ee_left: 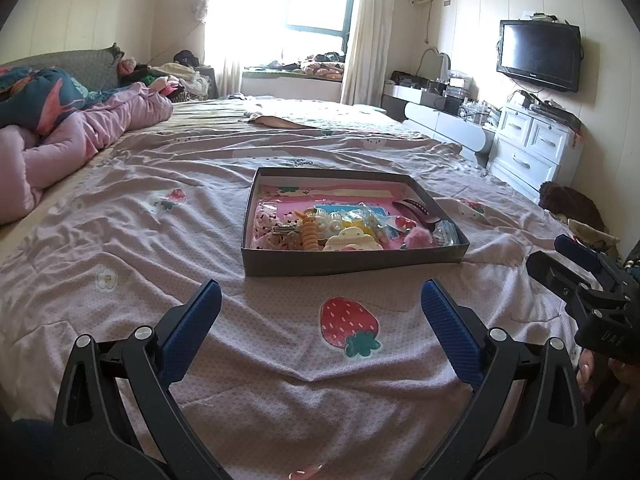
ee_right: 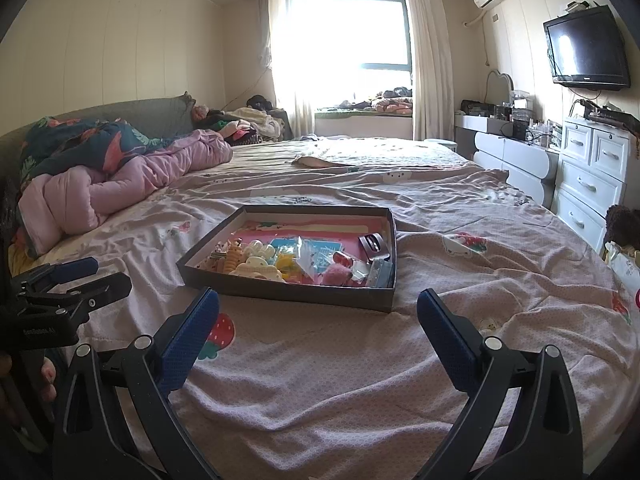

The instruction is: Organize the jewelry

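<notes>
the shallow dark box sits on the bed, with hair ties, clips and small packets heaped at its near end, nothing loose on the cover around it. both the left tool and right tool hover spread wide and empty, short of the box. this fits either gathered-up pieces or a pile awaiting sorting.

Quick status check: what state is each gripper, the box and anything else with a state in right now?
left gripper: open, empty, above the bedsheet
right gripper: open, empty
box: lidless, hair accessories piled inside
television: off
curtains: drawn apart
dresser drawers: closed
</notes>
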Available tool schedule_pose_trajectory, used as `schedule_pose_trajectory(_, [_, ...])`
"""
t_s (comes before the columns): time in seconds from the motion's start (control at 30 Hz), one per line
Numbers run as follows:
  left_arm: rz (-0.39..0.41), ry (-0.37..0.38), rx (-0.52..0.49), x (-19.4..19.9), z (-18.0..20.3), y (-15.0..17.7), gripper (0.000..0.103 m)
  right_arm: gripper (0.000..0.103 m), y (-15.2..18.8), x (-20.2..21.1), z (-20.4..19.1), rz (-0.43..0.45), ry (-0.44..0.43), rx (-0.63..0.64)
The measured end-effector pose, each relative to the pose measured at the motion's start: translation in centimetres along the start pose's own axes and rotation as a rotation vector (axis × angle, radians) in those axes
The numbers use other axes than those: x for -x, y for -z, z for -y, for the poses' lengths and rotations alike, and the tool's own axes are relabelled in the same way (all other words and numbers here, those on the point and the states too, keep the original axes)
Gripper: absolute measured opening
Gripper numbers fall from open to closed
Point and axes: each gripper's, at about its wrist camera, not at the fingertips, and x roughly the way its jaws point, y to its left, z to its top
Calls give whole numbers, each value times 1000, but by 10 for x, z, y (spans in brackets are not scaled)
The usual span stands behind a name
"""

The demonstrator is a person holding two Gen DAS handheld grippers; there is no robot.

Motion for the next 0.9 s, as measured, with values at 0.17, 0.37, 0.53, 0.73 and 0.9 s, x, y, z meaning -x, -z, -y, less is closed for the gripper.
schedule_pose_trajectory(0.17, [1,-6,2,0,-1,-2,92,96,0,0,0,1,1,-1])
schedule_pose_trajectory(0.37, [7,-7,1,1,-2,-3,92,96,1,-1,1,1,2,0])
schedule_pose_trajectory(0.53, [8,-8,0,2,-2,-3,92,96,0,0,0,1,1,0])
schedule_pose_trajectory(0.73, [13,-13,2,4,-3,-4,92,96,1,-1,2,6,3,-4])
schedule_pose_trajectory(0.9, [14,-15,3,4,-3,-4,92,96,1,-1,2,3,2,-1])
